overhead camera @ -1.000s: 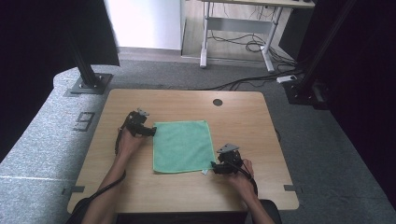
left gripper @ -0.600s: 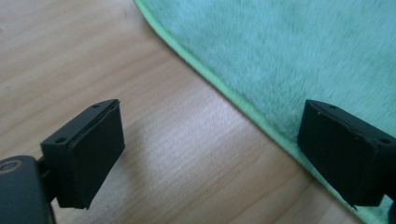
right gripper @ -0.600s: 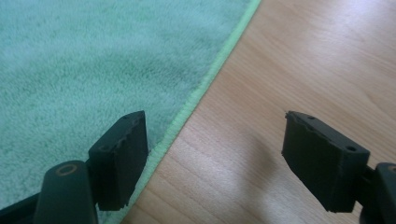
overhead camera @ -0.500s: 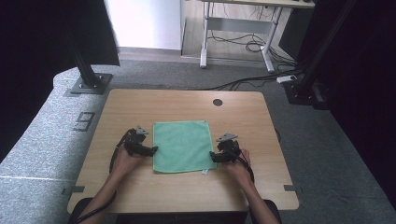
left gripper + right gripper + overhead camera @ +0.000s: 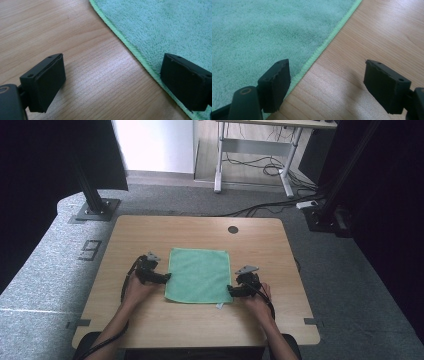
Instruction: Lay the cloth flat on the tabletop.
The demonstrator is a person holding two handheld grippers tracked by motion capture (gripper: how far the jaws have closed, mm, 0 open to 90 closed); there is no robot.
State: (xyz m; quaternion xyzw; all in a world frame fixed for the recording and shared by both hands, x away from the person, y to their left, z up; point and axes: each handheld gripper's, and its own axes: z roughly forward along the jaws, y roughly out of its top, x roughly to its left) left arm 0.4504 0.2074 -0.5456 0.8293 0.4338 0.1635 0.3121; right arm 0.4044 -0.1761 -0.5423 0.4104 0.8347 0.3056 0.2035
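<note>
Lying flat mid-frame, the green cloth [image 5: 199, 275] points its slightly longer axis up-frame; both tongs [image 5: 167, 277] [image 5: 231, 290] stand wide at its edges, holding nothing.

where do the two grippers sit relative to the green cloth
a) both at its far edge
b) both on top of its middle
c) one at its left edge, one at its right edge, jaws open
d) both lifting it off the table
c: the left gripper is at the left edge of the green cloth, the right gripper at its right edge, each with jaws apart straddling the hem while the cloth lies flat on the table.
</note>
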